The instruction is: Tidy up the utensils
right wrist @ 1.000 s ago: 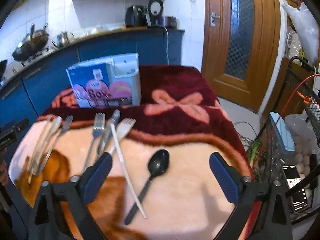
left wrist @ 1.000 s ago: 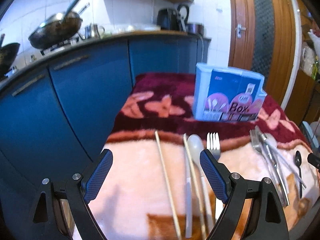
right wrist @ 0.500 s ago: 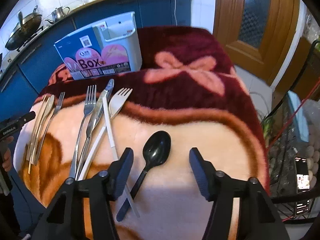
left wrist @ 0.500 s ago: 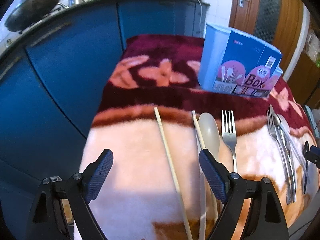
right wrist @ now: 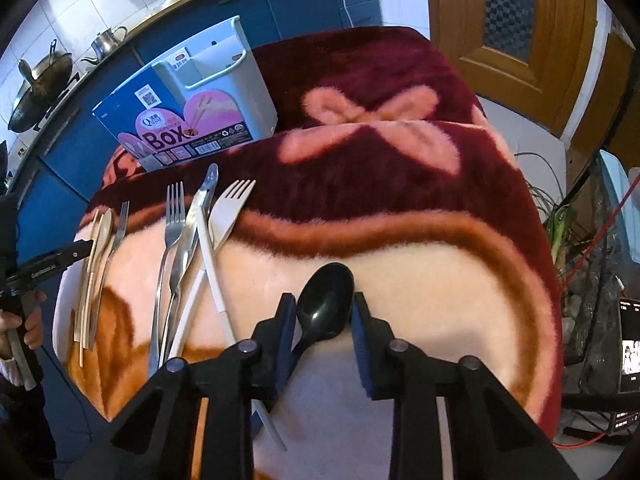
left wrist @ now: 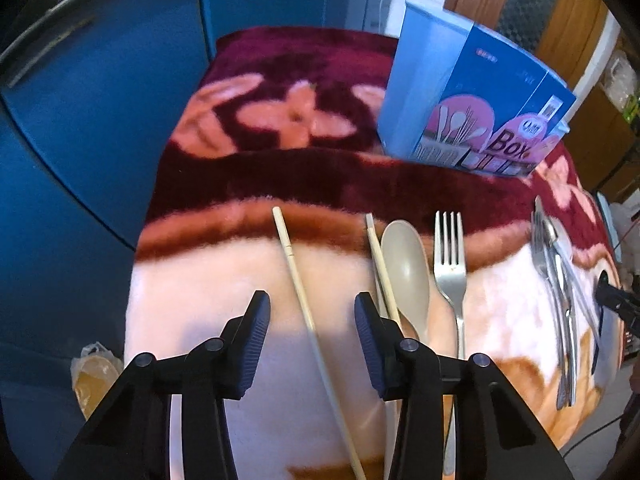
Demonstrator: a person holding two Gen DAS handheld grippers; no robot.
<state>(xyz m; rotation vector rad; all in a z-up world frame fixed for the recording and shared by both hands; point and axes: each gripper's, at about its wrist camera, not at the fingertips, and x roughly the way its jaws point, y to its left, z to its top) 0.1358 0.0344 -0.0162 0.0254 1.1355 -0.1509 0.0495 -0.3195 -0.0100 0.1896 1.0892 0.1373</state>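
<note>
The right gripper (right wrist: 324, 322) has its fingers close on both sides of the bowl of the black spoon (right wrist: 326, 306), which lies on the blanket (right wrist: 420, 280); I cannot tell if the pads already press it. The left gripper (left wrist: 312, 336) is spread, with a single chopstick (left wrist: 304, 300) lying between its fingers. To do this step well, I think each gripper should go low, close slowly on one thin piece only, and lift straight up. The utensil box (right wrist: 192, 120) stands further back on the blanket, probably the goal.
</note>
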